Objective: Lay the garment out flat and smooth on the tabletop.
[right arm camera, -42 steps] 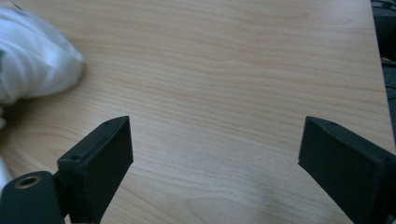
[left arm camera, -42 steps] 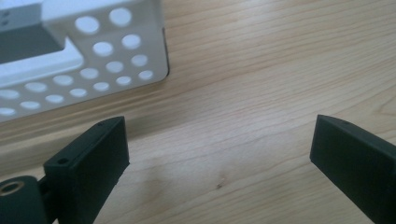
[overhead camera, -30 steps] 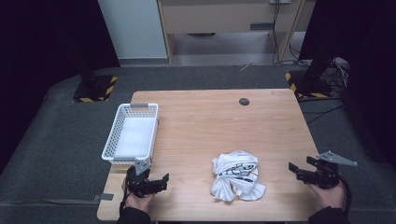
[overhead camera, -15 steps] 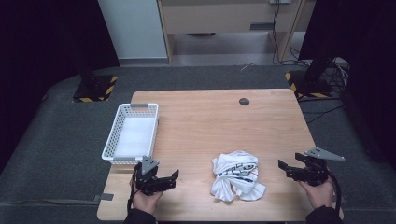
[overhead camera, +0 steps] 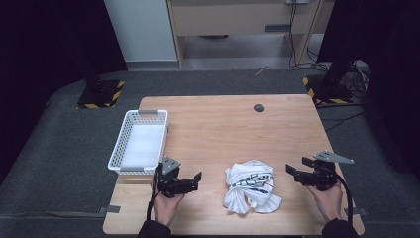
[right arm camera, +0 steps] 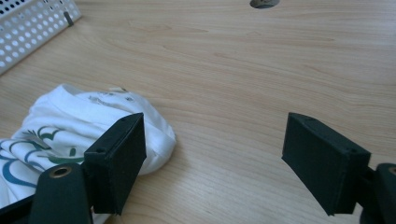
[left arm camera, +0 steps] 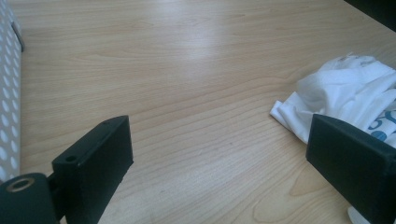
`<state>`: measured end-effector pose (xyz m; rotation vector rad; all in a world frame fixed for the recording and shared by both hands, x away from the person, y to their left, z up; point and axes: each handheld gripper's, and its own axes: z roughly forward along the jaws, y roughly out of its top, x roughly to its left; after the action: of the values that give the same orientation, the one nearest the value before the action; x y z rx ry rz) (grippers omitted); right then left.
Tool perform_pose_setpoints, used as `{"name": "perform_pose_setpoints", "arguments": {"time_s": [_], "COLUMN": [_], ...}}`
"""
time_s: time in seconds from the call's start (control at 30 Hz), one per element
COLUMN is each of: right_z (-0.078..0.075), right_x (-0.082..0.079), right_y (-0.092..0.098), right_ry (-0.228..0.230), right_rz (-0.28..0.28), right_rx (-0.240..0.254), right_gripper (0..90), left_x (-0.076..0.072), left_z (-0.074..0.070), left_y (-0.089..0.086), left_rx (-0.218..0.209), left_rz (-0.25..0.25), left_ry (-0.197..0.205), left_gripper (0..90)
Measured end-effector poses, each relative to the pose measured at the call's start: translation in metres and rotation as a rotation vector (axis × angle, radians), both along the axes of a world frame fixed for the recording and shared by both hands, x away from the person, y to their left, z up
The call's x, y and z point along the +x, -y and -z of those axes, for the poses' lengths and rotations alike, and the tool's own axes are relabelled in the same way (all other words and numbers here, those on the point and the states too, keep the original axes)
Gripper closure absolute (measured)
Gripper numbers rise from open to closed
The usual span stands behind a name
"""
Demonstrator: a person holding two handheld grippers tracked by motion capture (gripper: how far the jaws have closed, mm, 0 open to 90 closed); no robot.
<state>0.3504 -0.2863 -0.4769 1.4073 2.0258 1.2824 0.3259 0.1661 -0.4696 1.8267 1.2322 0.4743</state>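
Observation:
A crumpled white T-shirt point(overhead camera: 251, 186) with a dark print lies on the wooden table point(overhead camera: 223, 129), near its front edge. My left gripper point(overhead camera: 194, 180) is held low to the shirt's left, a short gap away, and is open with nothing between its jaws. In the left gripper view the gripper point(left arm camera: 219, 140) shows bare wood in its gap, and the shirt point(left arm camera: 345, 88) lies behind its right-hand jaw. My right gripper point(overhead camera: 296, 167) is open at the shirt's right, apart from it. In the right gripper view the gripper point(right arm camera: 212, 135) has the shirt point(right arm camera: 84, 116) behind its left-hand jaw.
A white perforated basket point(overhead camera: 140, 141) stands at the table's left edge, just behind my left hand; its wall point(left arm camera: 7, 93) shows in the left gripper view and its corner point(right arm camera: 32, 23) in the right one. A dark round hole point(overhead camera: 258, 107) sits near the far edge.
Both grippers have moved inward toward the shirt, the left one rightward and the right one leftward. The shirt and the basket have not moved.

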Motion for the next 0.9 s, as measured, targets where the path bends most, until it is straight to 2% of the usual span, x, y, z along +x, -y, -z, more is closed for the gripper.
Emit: {"name": "perform_pose_setpoints", "arguments": {"time_s": [0.23, 0.4, 0.63, 0.9], "right_z": [0.003, 0.005, 0.010, 0.013], "right_x": [0.009, 0.013, 0.019, 0.022], "right_y": [-0.008, -0.014, -0.019, -0.022], "right_ry": [-0.016, -0.023, -0.041, -0.053], "right_rz": [-0.016, -0.030, -0.043, -0.048], "right_rx": [0.003, 0.005, 0.009, 0.017], "right_gripper": [22.1, 22.8, 23.6, 24.6], "left_x": [0.011, 0.020, 0.028, 0.038], "left_z": [-0.001, -0.001, 0.007, 0.014], "left_y": [0.008, 0.027, 0.051, 0.074], "left_rx": [-0.025, -0.019, -0.004, -0.011], "left_rz": [0.003, 0.039, 0.096, 0.137], "left_ry": [0.000, 0.007, -0.017, -0.036], "left_gripper": [8.2, 8.9, 9.8, 11.1]}}
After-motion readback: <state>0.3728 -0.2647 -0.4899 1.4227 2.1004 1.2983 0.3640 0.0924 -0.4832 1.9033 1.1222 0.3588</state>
